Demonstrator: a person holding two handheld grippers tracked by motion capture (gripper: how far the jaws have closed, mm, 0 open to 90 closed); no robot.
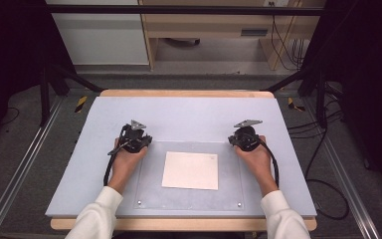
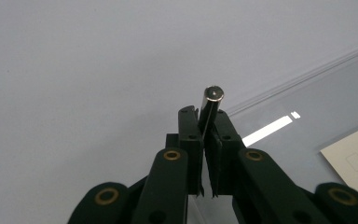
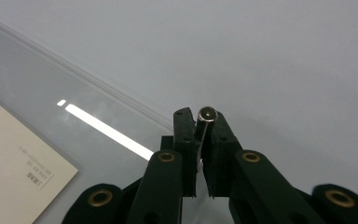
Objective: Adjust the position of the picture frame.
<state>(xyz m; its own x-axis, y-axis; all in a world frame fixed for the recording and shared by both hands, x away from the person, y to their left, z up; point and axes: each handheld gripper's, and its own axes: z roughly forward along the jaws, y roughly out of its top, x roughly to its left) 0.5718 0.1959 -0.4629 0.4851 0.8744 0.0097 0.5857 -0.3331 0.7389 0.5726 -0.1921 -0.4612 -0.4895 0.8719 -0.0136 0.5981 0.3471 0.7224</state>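
**Both grippers clamped on small metal pins, paper sheet between them**

Left gripper (image 1: 132, 139): sits over the tabletop (image 1: 189, 112) at the far left corner of the clear acrylic plate (image 1: 151, 191). In the left gripper view its jaws are closed tight on a short dark metal pin (image 2: 210, 106), round silvery end face poking up past the jaw tips, pin slightly tilted. The plate edge runs just beside the tips, to their right in that view.

Right gripper (image 1: 244, 137): mirrors it at the plate's far right corner. In the right gripper view the jaws are likewise clenched on a second pin (image 3: 207, 115), round end visible just above the tips, held roughly upright between the pads.

Cream paper sheet (image 1: 190, 171): lies flat on the plate, about centred between the two hands, well apart from both grippers. Small printed text near one corner, too small to read.

Plate sits at the near middle of the tabletop, two small metal fasteners (image 1: 139, 202) at its near corners.
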